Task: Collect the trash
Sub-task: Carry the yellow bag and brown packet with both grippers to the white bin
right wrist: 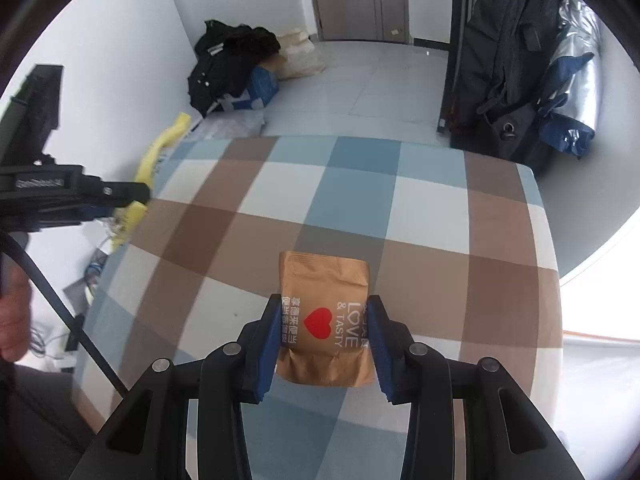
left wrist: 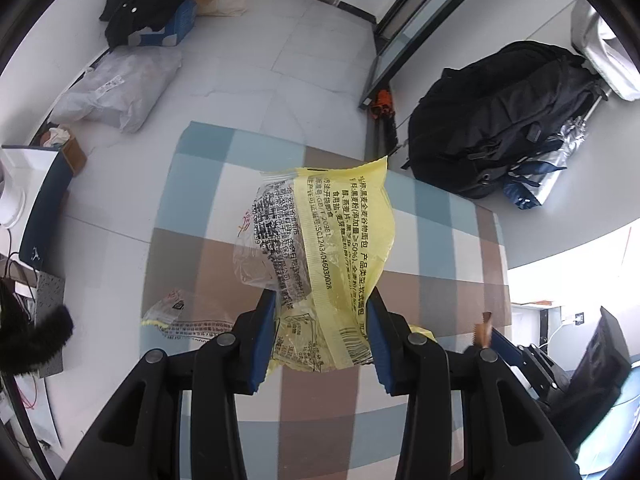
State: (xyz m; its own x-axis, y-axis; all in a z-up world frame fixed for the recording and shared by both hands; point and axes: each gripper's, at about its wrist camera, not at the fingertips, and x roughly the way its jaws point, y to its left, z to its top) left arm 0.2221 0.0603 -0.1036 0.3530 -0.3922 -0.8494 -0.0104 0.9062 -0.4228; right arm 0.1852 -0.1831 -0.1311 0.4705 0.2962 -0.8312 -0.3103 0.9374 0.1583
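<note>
Trash sits in both grippers above the checkered table (right wrist: 400,200): the yellow-and-clear bread wrapper (left wrist: 320,240), the larger piece, is clamped at its lower end between the pads of the left gripper (left wrist: 322,336) and sticks up over the cloth. Smaller, the brown "LOVE & TASTY" pouch (right wrist: 326,316) is pinched by its sides in the right gripper (right wrist: 324,340). Another clear wrapper (left wrist: 180,316) lies flat on the table just left of the left gripper.

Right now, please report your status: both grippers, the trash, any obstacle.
Left gripper shut on yellow bread wrapper. Right gripper shut on gold snack pouch. Another clear wrapper remains on checkered tablecloth. Nothing in the way.
</note>
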